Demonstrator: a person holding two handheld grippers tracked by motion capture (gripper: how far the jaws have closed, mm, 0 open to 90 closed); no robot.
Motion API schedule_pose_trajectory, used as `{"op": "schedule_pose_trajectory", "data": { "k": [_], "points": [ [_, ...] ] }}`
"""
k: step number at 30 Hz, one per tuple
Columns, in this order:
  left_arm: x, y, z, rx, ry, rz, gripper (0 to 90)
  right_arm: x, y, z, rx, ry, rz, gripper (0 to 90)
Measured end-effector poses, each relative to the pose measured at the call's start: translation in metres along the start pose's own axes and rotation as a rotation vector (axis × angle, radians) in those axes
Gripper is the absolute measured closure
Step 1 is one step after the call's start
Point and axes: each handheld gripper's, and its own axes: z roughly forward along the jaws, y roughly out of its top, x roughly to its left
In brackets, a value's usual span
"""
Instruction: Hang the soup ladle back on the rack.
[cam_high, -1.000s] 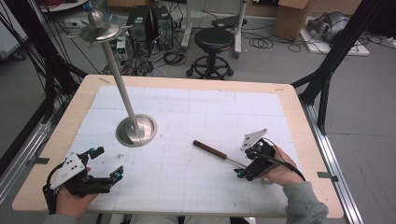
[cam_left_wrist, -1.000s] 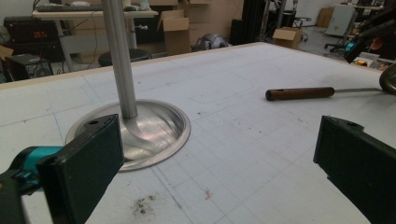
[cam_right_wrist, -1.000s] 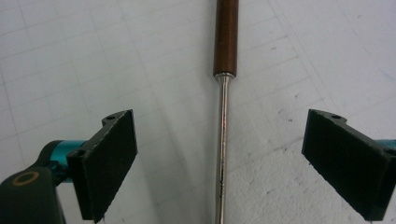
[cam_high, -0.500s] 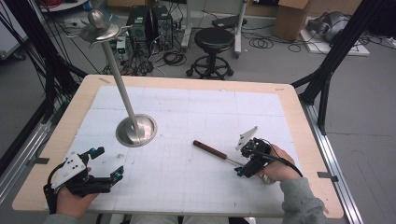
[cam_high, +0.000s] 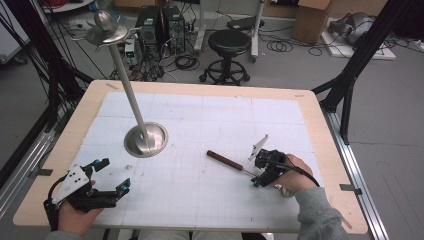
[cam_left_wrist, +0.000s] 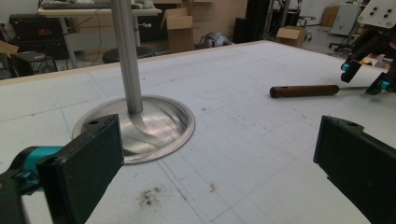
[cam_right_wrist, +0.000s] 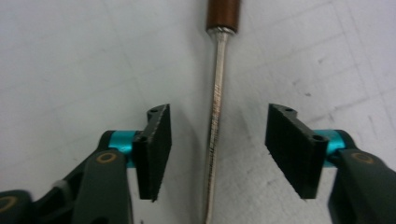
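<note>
A tool with a brown wooden handle (cam_high: 224, 159) and a thin metal shaft (cam_right_wrist: 215, 107) lies flat on the white mat, right of centre. My right gripper (cam_high: 253, 171) points down over the shaft, one jaw on each side. The jaws have just been closing, and in the right gripper view (cam_right_wrist: 217, 149) both pads (cam_right_wrist: 156, 149) still stand apart from the shaft. My left gripper (cam_high: 114, 175) rests low near the front left corner, wide open with nothing between its jaws (cam_left_wrist: 219, 172). From there the tool (cam_left_wrist: 303, 90) and the right gripper (cam_left_wrist: 366, 77) lie farther off at the right.
A metal stand with a round dished base (cam_high: 145, 138) and a tall leaning pole topped by a disc and ball (cam_high: 106, 32) sits on the mat's left half. The wooden table rim (cam_high: 320, 125) frames the mat. A stool (cam_high: 228, 45) and cables lie beyond the far edge.
The right gripper's jaws have narrowed around the tool's shaft. The left gripper and the stand have stayed where they were.
</note>
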Motion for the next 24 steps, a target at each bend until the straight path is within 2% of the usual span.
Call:
{"op": "schedule_pose_trajectory", "data": {
  "k": [2,12,19,21,24],
  "points": [
    [0.0005,-0.0003,-0.0014,0.004,0.001,0.001,2.0,-0.0012,-0.0005,0.0005,0.011,-0.009,0.011,45.8],
    [0.0003,-0.0004,-0.0047,0.003,0.009,0.005,2.0,-0.0023,-0.0013,0.0028,0.023,0.057,0.020,63.2],
    [0.0005,-0.0006,-0.0040,0.004,0.006,0.001,2.0,-0.0040,-0.0025,0.0028,0.032,0.064,0.082,67.2],
    [0.0003,-0.0004,-0.0042,0.004,0.005,0.002,2.0,-0.0050,-0.0034,0.0028,0.031,0.064,0.102,70.6],
    [0.0003,0.0000,-0.0044,0.005,0.007,0.004,2.0,-0.0061,-0.0039,0.0021,0.040,0.057,0.106,75.8]
  ]
}}
